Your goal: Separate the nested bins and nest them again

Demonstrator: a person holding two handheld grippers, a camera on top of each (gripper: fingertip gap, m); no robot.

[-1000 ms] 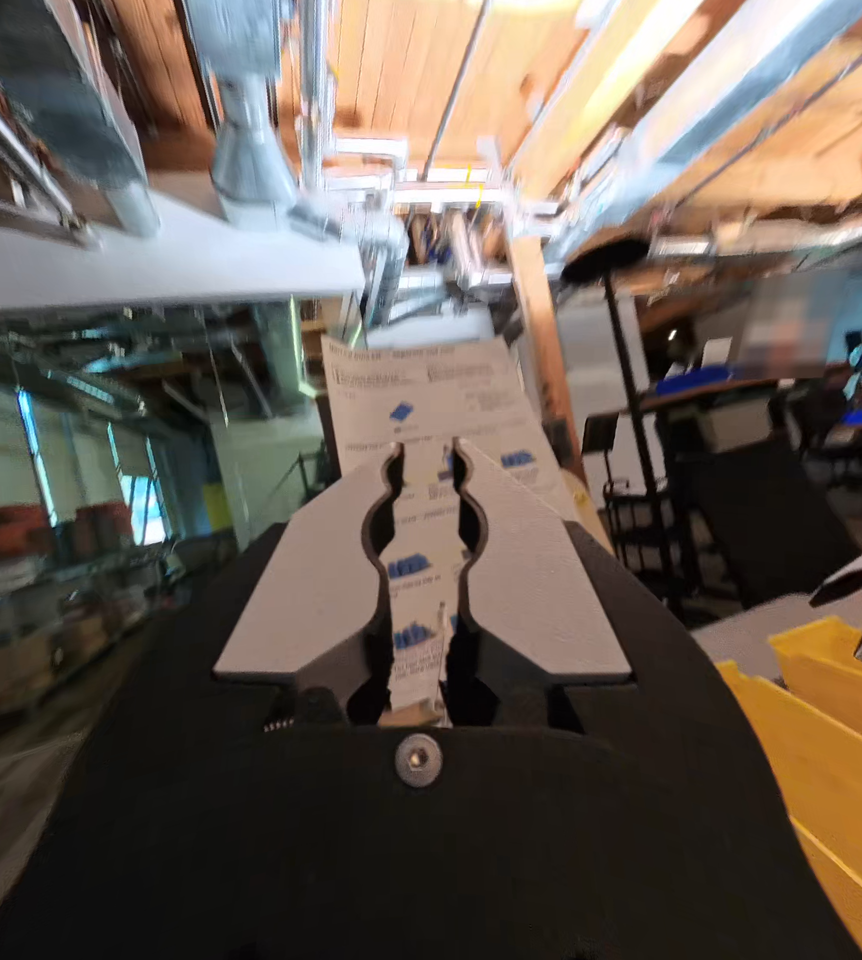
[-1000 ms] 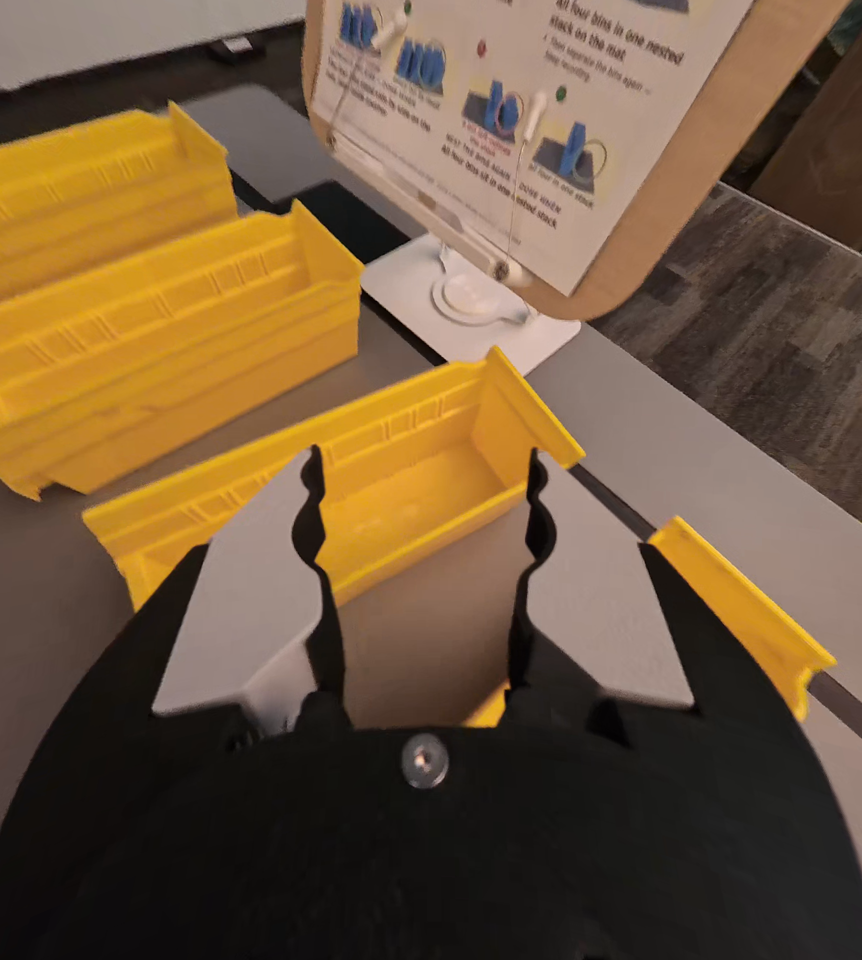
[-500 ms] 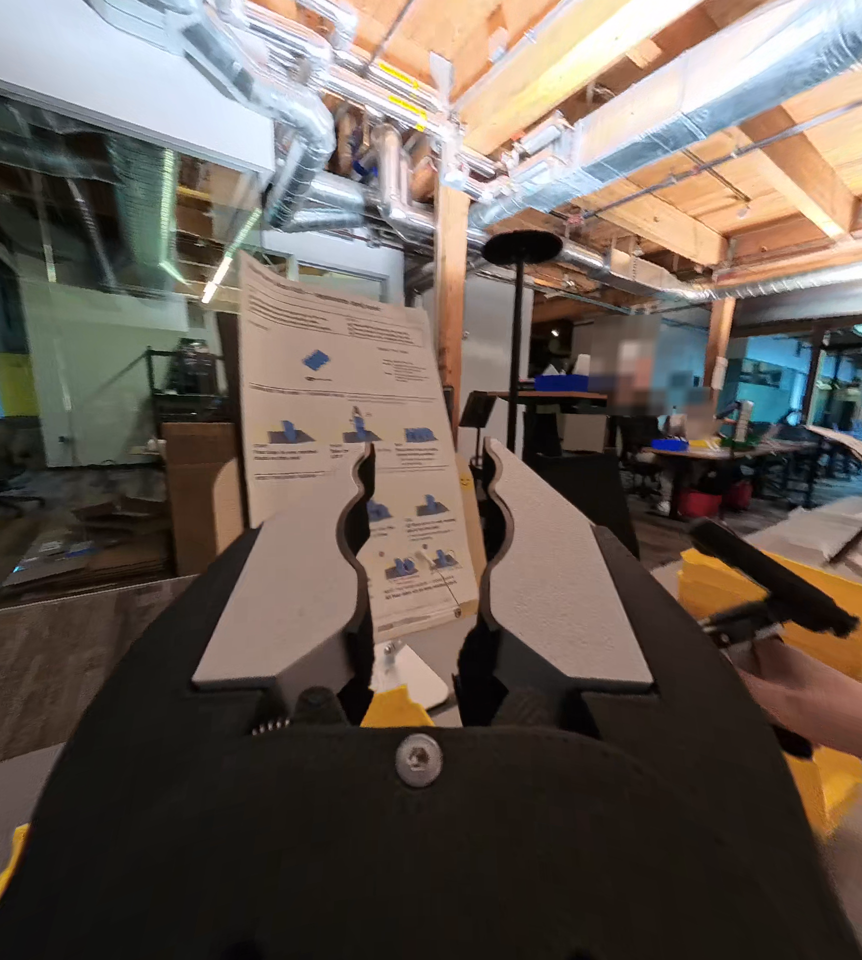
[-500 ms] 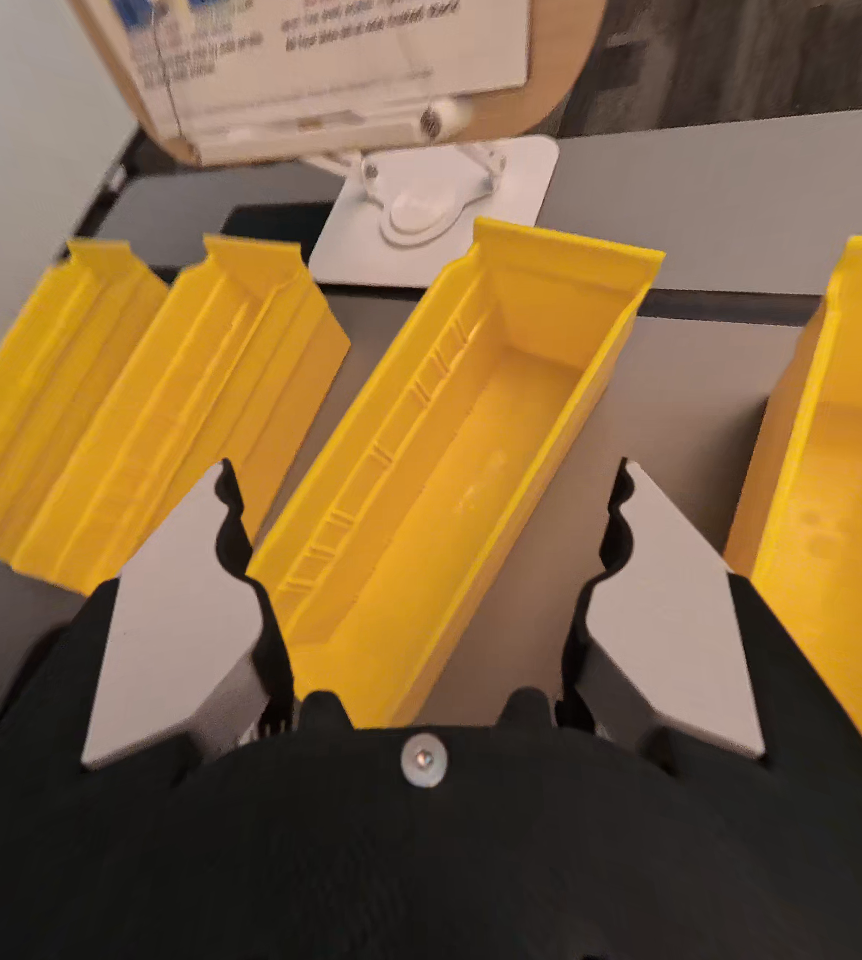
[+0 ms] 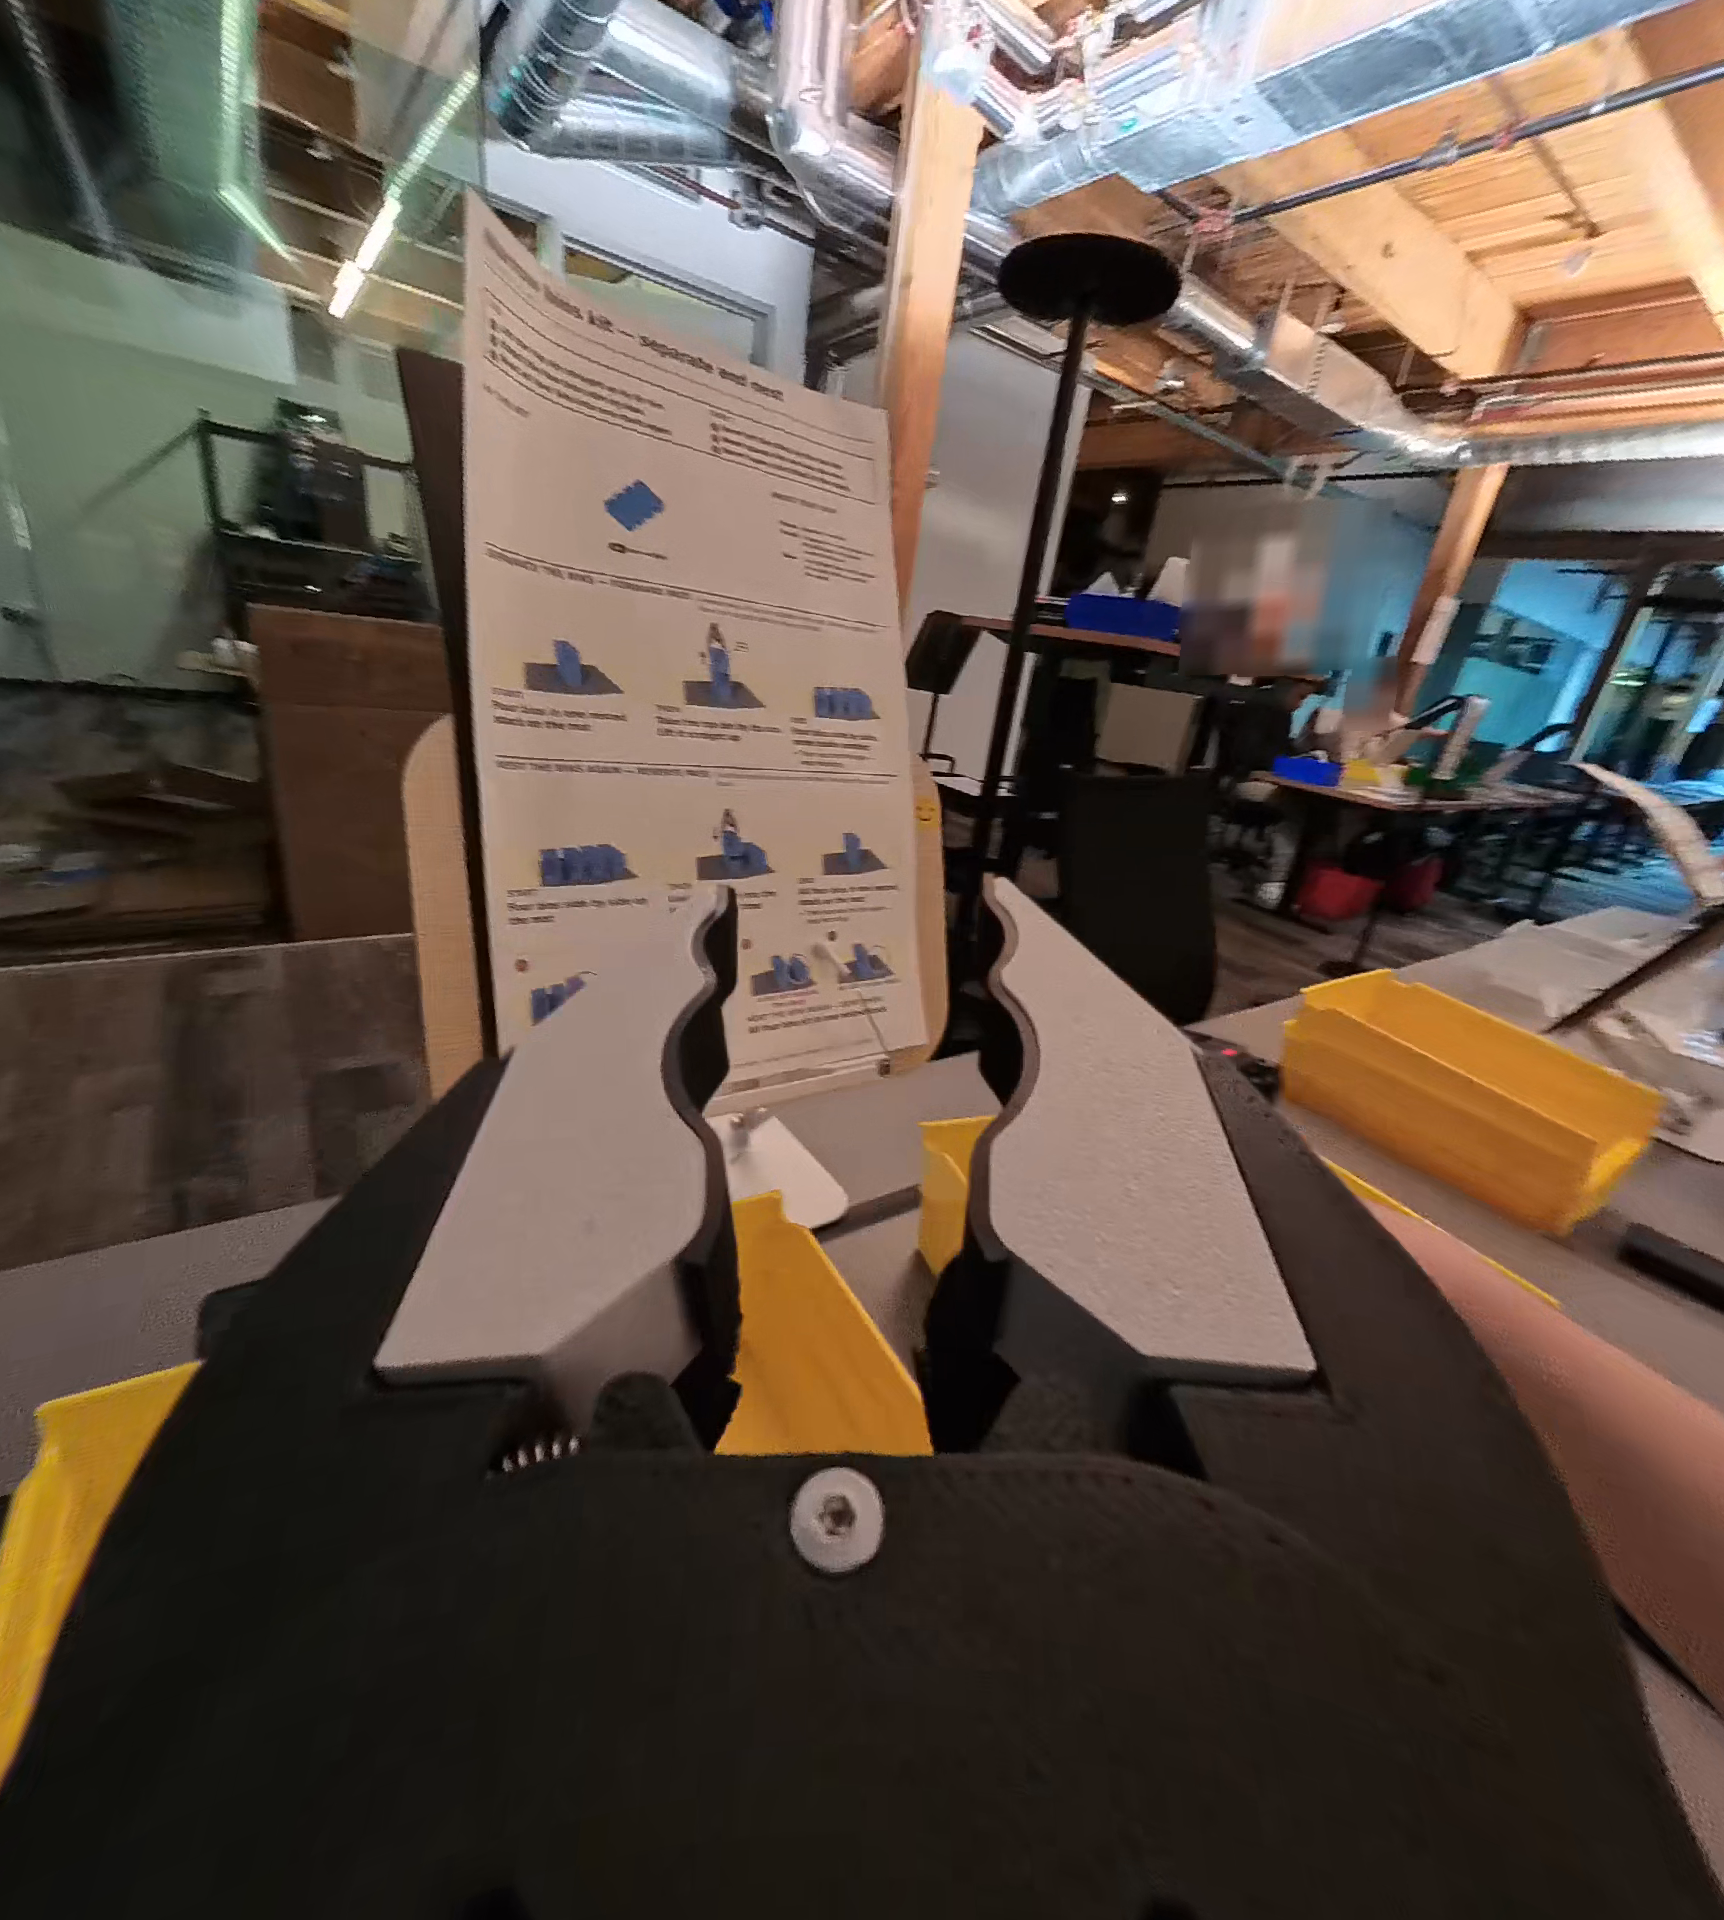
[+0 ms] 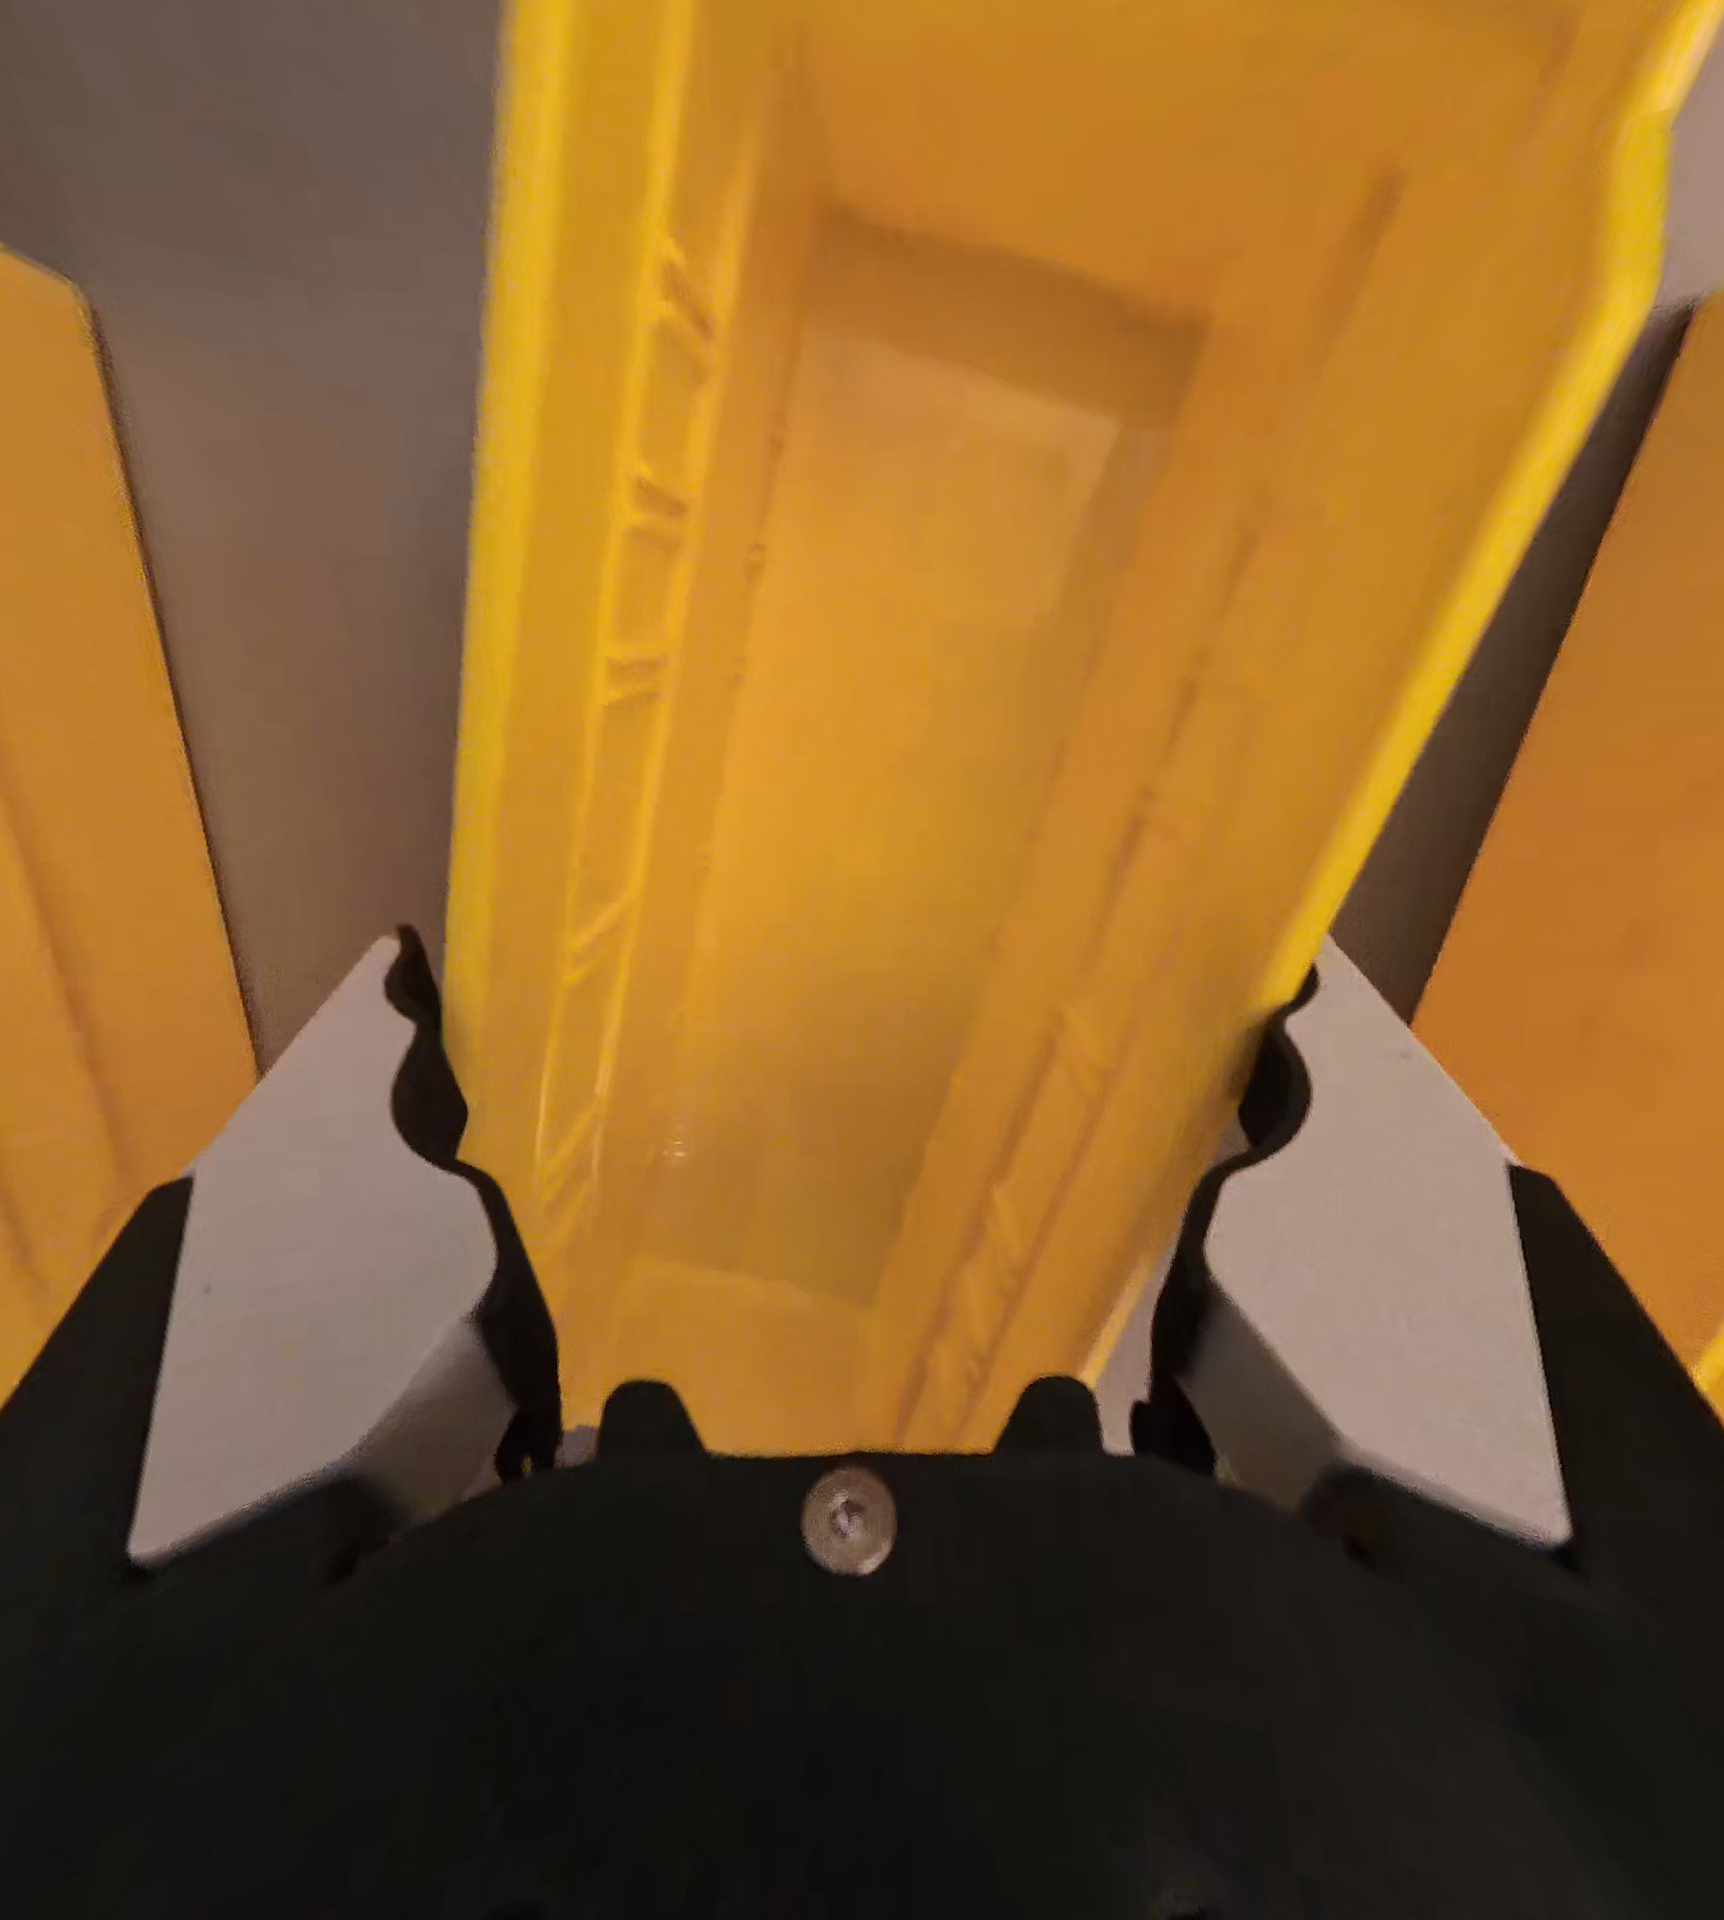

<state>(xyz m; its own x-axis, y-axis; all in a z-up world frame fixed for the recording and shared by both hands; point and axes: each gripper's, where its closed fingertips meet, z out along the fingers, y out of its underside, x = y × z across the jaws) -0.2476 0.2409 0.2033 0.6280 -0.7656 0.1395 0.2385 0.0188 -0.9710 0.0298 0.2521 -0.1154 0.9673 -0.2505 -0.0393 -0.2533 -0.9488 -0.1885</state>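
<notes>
A: What fills the right gripper's view?

B: A long yellow bin, open side toward the camera, running straight ahead from the right gripper. The jaws stand wide, one finger outside each long wall. The right fingertip looks to be against the rim; the left one sits just beside its wall, and blur keeps me from telling whether either presses.

A: And to either side?

B: One more yellow bin to its left and another to its right, each apart from the middle one, grey table showing between.

A: The left gripper?

B: The left gripper is raised and level, its fingers partly apart with only air between the tips. Below them lies a yellow bin's end. Beyond stands an instruction sheet on a board; far right, another yellow bin. A forearm passes right of it.
</notes>
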